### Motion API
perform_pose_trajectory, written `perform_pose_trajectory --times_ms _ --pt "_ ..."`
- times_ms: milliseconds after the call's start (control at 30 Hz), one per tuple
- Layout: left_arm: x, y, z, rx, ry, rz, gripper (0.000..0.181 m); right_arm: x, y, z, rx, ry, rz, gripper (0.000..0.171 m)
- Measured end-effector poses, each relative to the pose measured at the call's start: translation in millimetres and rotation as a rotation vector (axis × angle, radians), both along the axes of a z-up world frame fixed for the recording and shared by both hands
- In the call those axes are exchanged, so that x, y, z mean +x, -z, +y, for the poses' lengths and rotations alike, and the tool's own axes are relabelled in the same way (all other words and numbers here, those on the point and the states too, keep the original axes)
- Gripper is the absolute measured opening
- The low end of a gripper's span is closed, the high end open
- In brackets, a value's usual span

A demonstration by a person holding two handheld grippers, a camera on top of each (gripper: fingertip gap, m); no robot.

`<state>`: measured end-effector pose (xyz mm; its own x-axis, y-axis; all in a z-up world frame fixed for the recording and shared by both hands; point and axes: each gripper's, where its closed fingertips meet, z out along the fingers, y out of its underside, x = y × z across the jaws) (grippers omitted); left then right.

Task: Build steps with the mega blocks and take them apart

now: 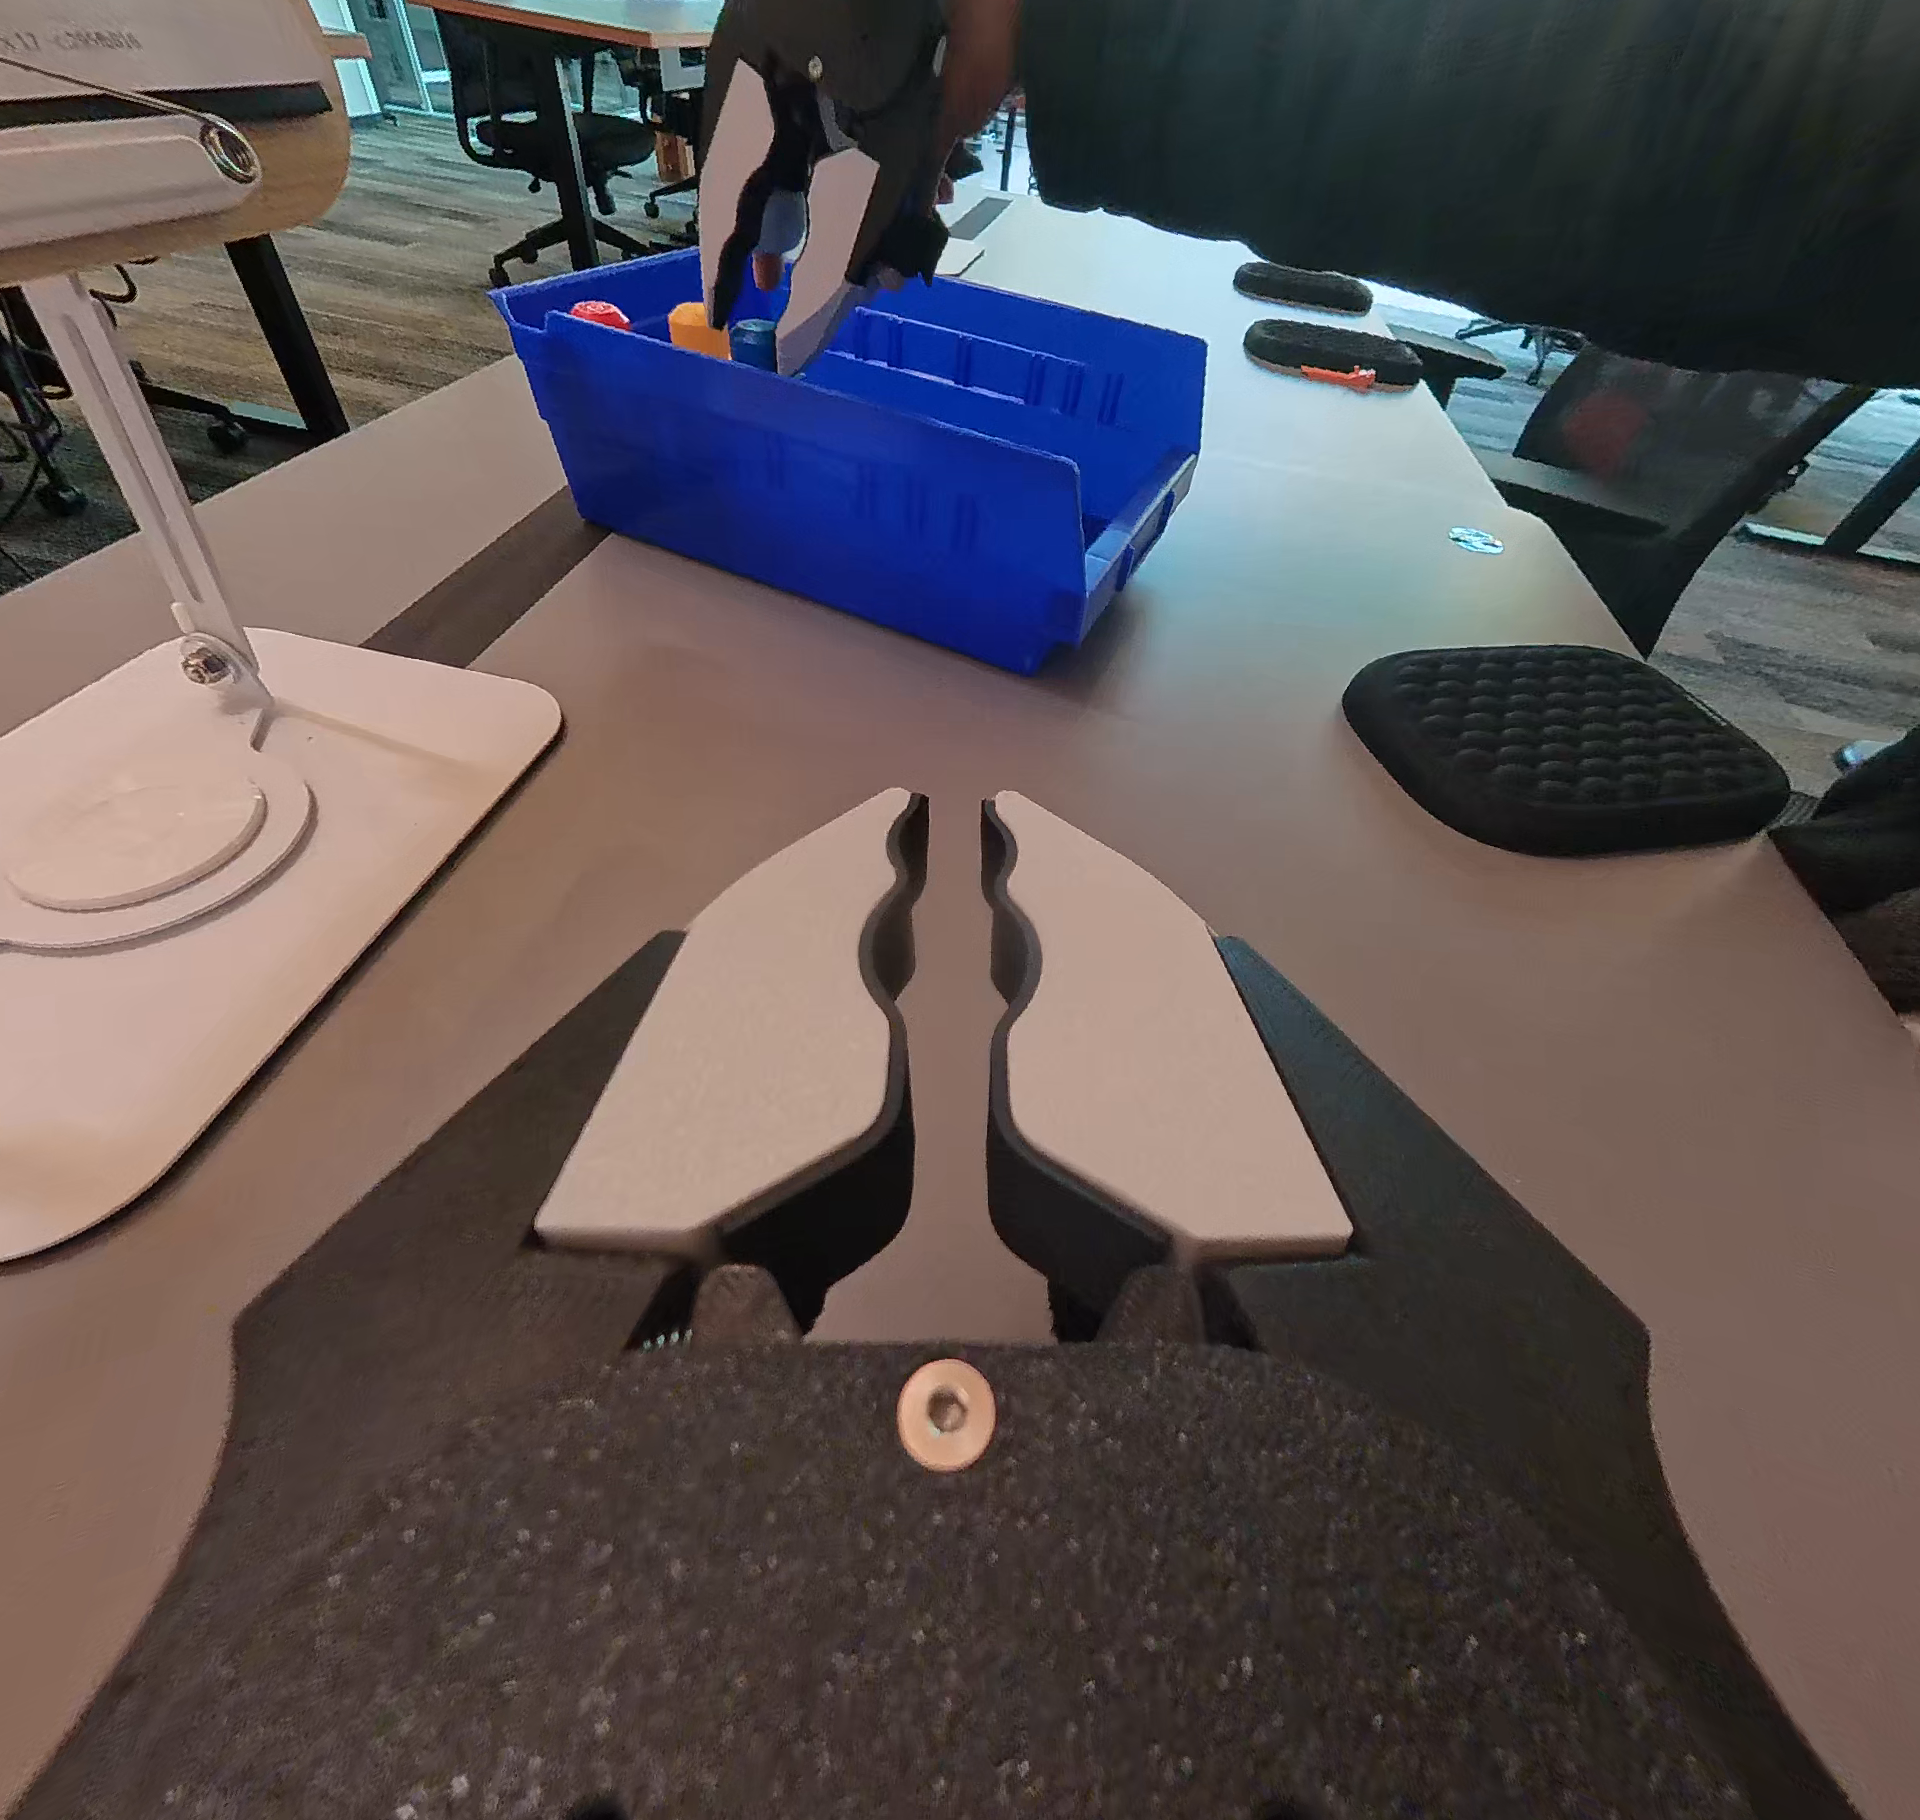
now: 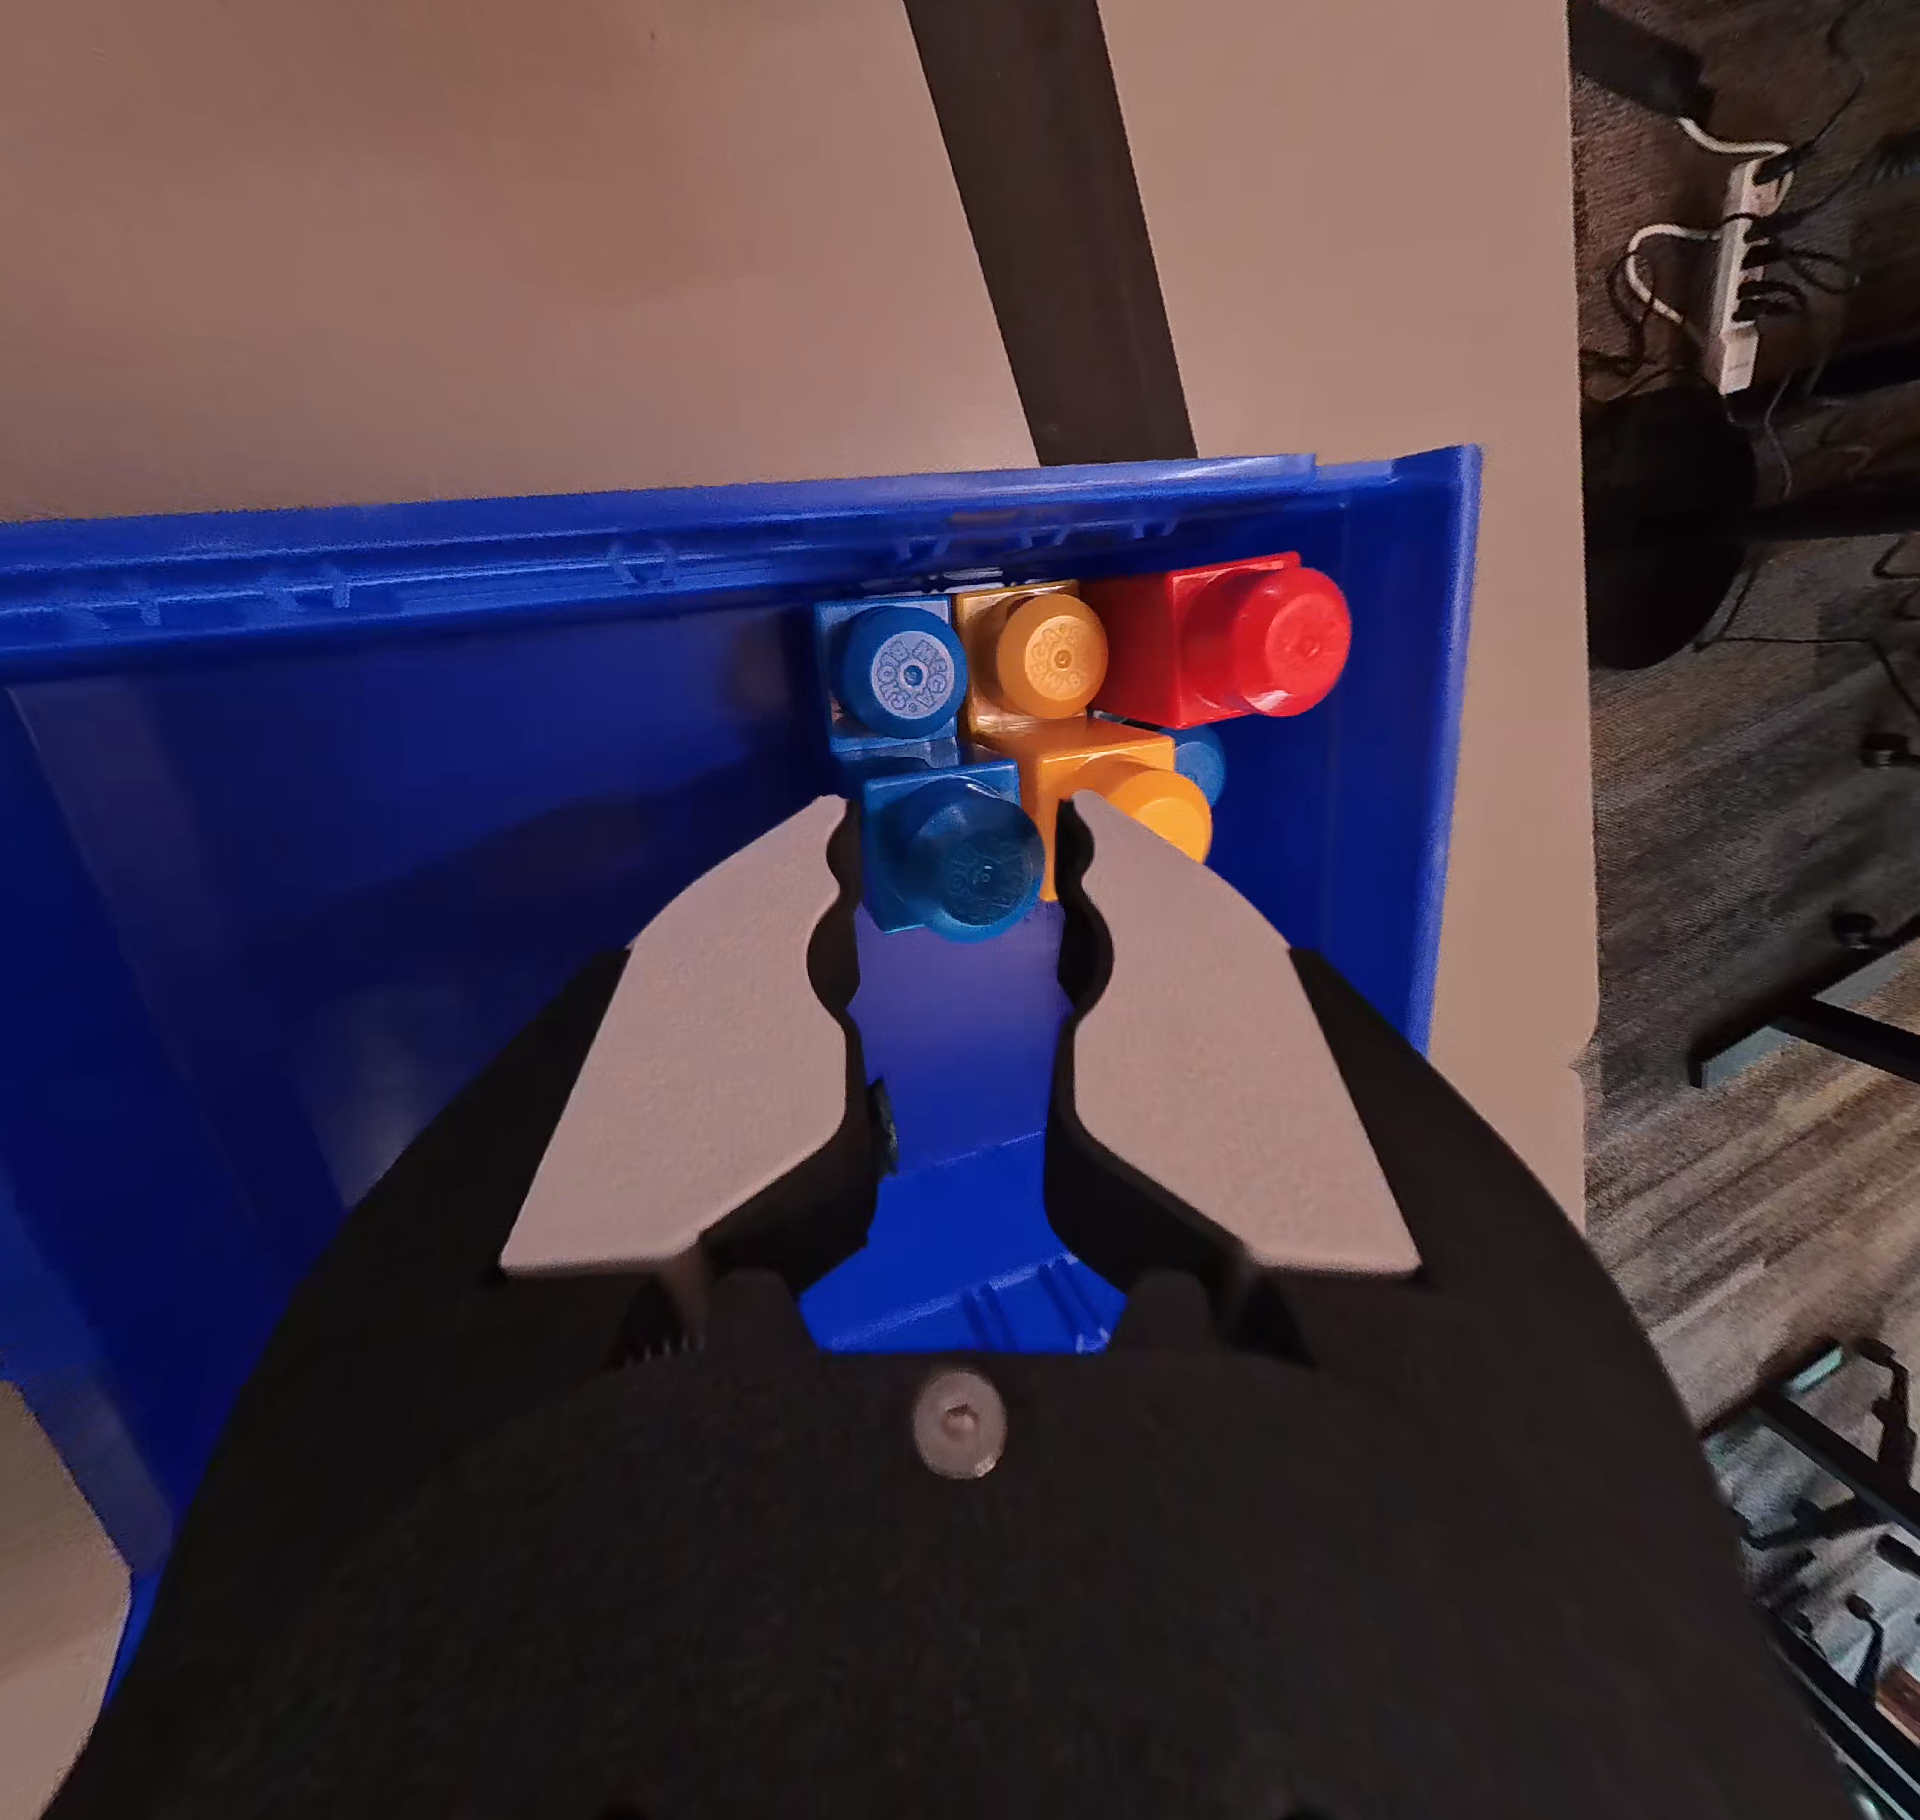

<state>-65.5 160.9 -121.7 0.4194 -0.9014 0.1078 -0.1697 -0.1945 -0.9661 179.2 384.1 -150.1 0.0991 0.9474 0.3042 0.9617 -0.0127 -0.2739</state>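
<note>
The grey surface (image 1: 1351,991) carries a blue bin (image 1: 883,482) set well ahead of the left gripper (image 1: 956,814), with a white stand base (image 1: 260,814) to the left and a black textured pad (image 1: 1558,742) to the right. All the mega blocks lie clustered in one far corner of the bin, studs pointing up toward the right wrist camera: a red block (image 2: 1174,648), two orange blocks (image 2: 1029,648), a light blue block (image 2: 894,669), and nearest the fingers a dark blue block (image 2: 951,851).

The right gripper (image 2: 951,814) is much the nearer one. It reaches steeply down into the bin from above, its fingers (image 2: 1143,897) spread and straddling the dark blue block, one tip on each side. Whether they already touch the block's walls I cannot tell; they do not look clamped. The block's stud axis runs roughly along the fingers, so closing would likely pinch its flat sides.

The left gripper hangs low over bare surface, level and pointing toward the bin, fingers nearly together with a narrow gap and holding nothing.
</note>
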Motion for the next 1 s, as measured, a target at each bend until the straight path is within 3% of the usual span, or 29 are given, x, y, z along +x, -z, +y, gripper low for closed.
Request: perform_pose_trajectory --times_ms 167,300,400,500,633,833,1000 --pt "-2 -2 1 0.006 -0.007 -0.005 0.009 -8 -32 5 0.088 0.031 0.111 0.032" --pt "-2 -5 1 0.012 -0.015 -0.009 0.009 -34 -89 4 0.222 0.086 0.398 0.031" --pt "-3 -8 2 0.024 -0.028 -0.014 0.007 -63 -134 -17 0.284 0.112 0.673 0.025" --pt "-4 -15 2 0.043 -0.037 -0.036 0.006 -90 -156 -47 0.300 0.144 0.877 0.020" --pt "-11 -26 6 0.085 -0.081 -0.061 0.004 -120 -147 -82 0.282 0.242 1.032 0.009" --pt "-24 -41 15 0.150 -0.176 -0.117 0.000 -155 -98 -127 0.187 0.469 1.213 0.000" --pt "-46 -61 24 0.224 -0.313 -0.089 0.000 -185 -46 -151 0.180 0.438 1.192 0.000"
